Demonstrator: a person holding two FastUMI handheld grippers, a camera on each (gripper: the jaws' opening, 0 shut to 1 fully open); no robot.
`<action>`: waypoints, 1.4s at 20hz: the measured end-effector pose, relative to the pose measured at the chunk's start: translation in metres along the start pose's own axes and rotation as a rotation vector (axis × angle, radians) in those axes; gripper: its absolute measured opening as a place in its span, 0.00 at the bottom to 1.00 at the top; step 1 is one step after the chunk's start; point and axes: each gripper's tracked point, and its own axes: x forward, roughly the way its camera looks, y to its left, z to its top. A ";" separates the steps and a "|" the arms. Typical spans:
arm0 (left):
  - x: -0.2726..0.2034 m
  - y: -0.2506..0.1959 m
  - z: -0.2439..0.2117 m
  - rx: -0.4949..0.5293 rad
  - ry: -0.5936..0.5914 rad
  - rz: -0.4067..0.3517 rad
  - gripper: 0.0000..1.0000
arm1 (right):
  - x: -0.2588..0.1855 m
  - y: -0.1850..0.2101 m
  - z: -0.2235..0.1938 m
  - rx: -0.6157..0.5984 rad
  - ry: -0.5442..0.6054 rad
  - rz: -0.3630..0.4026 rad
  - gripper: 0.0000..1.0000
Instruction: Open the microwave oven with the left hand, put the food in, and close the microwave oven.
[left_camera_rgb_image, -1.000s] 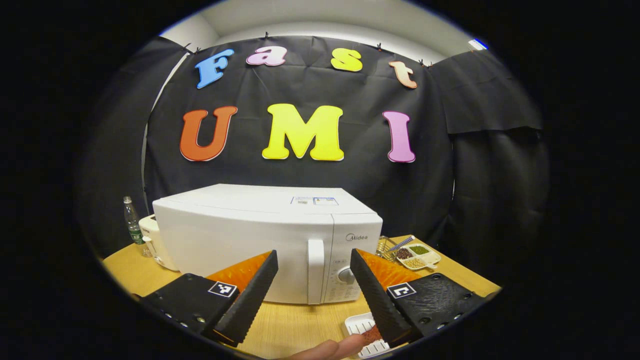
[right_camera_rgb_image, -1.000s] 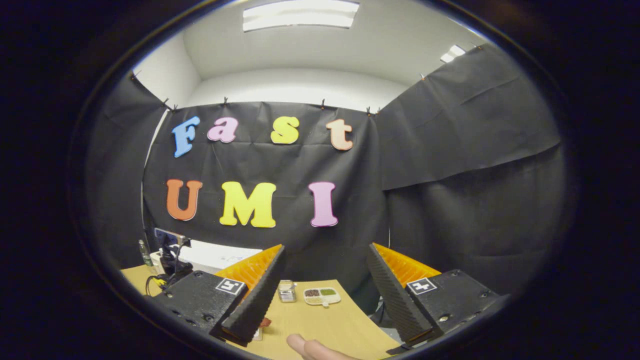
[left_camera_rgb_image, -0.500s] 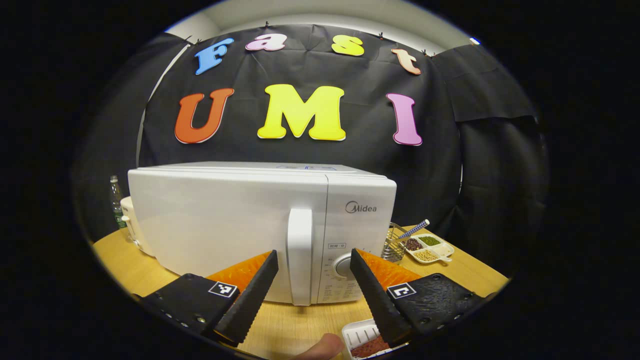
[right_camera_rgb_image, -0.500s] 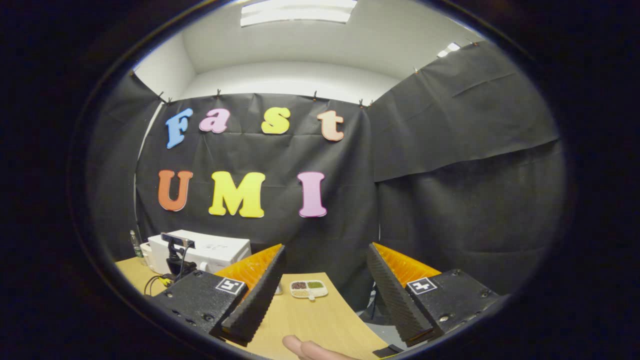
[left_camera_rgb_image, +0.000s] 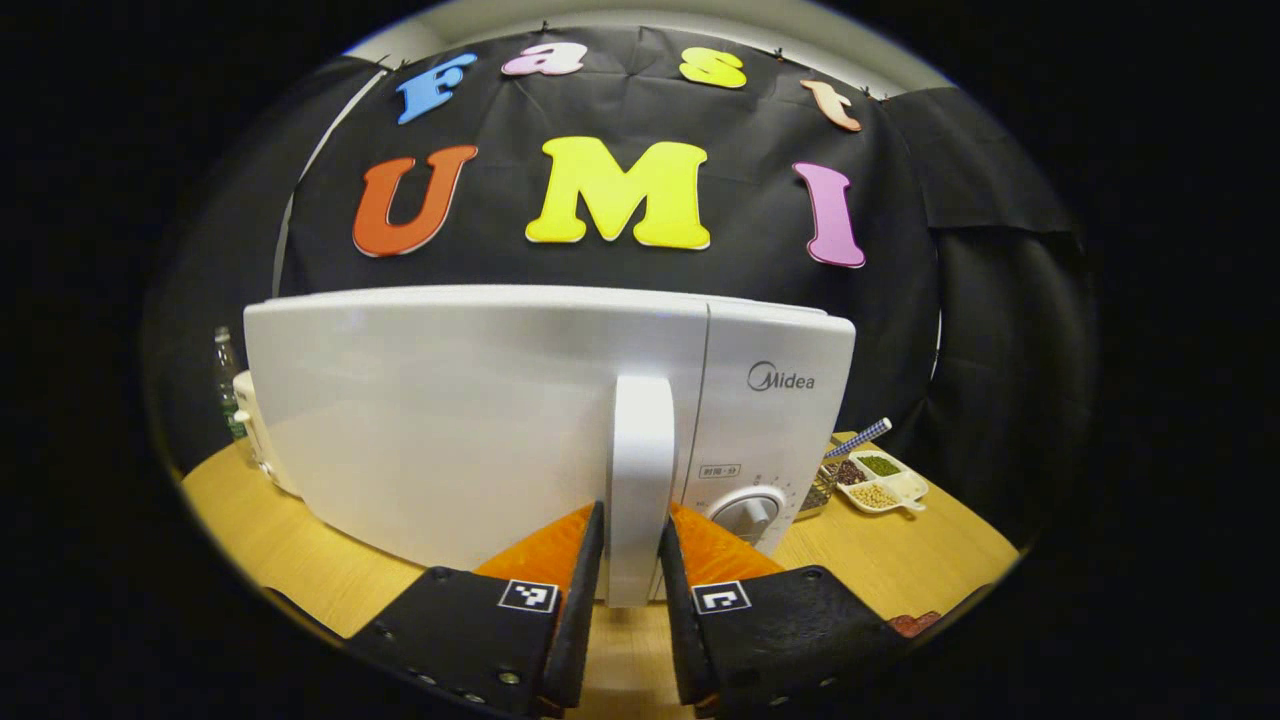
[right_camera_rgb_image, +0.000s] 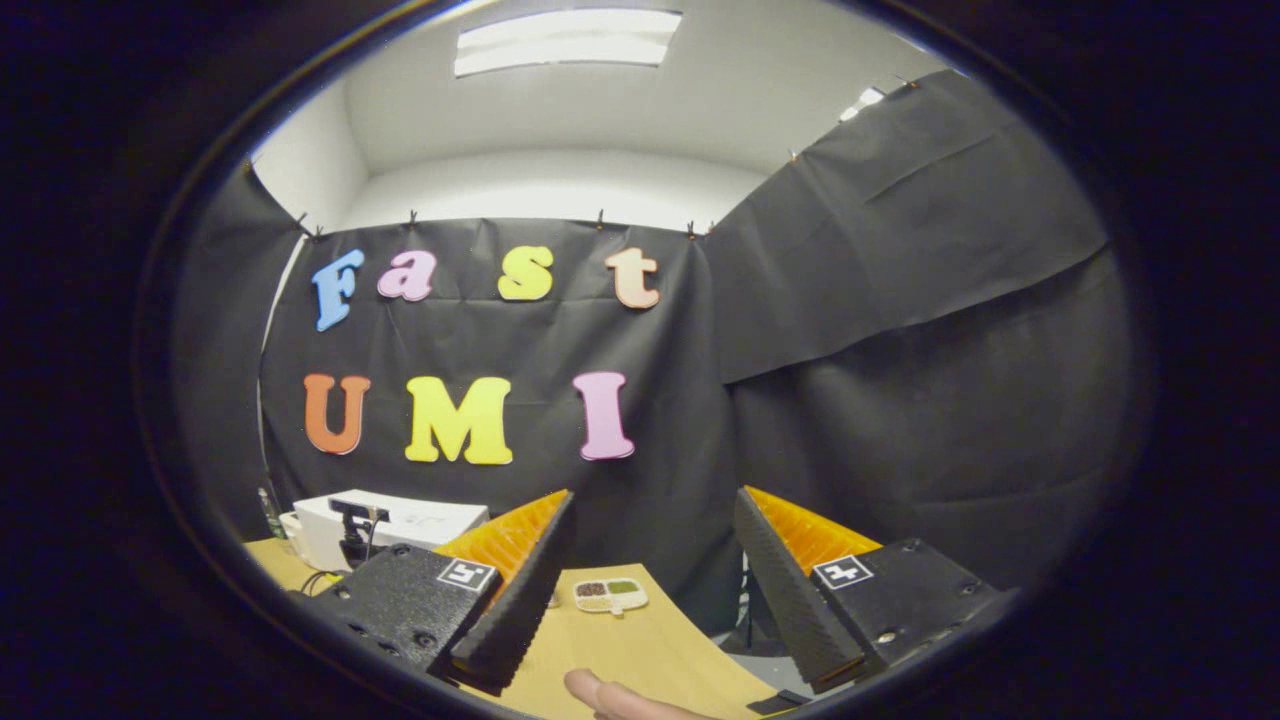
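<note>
Black cloth closes the booth behind a wooden table (left_camera_rgb_image: 880, 560). On it stands the white microwave oven (left_camera_rgb_image: 450, 420), its door shut, with the brand "Midea" written on the control panel above a small label I cannot read and a round dial (left_camera_rgb_image: 745, 517). My left gripper (left_camera_rgb_image: 628, 640) is clenched on the vertical door handle (left_camera_rgb_image: 640, 480), one finger on each side of its lower end. To the right of the oven lies a small divided dish (left_camera_rgb_image: 880, 482) with beans. The food (left_camera_rgb_image: 912, 622) is a reddish bit at the table's near edge. In the right gripper view, my right gripper (right_camera_rgb_image: 650, 640) is released, fingers wide apart above the table, a fingertip (right_camera_rgb_image: 590, 688) below.
</note>
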 end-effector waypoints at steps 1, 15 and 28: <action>-0.001 0.000 0.000 -0.005 0.010 0.000 0.29 | -0.003 0.001 0.000 -0.005 0.006 0.006 1.00; -0.029 0.006 -0.001 0.094 -0.047 0.018 0.12 | -0.013 -0.001 0.004 -0.069 0.026 0.023 0.90; -0.145 0.052 -0.029 0.114 -0.077 -0.129 0.13 | -0.030 0.062 -0.032 -0.046 0.228 0.135 1.00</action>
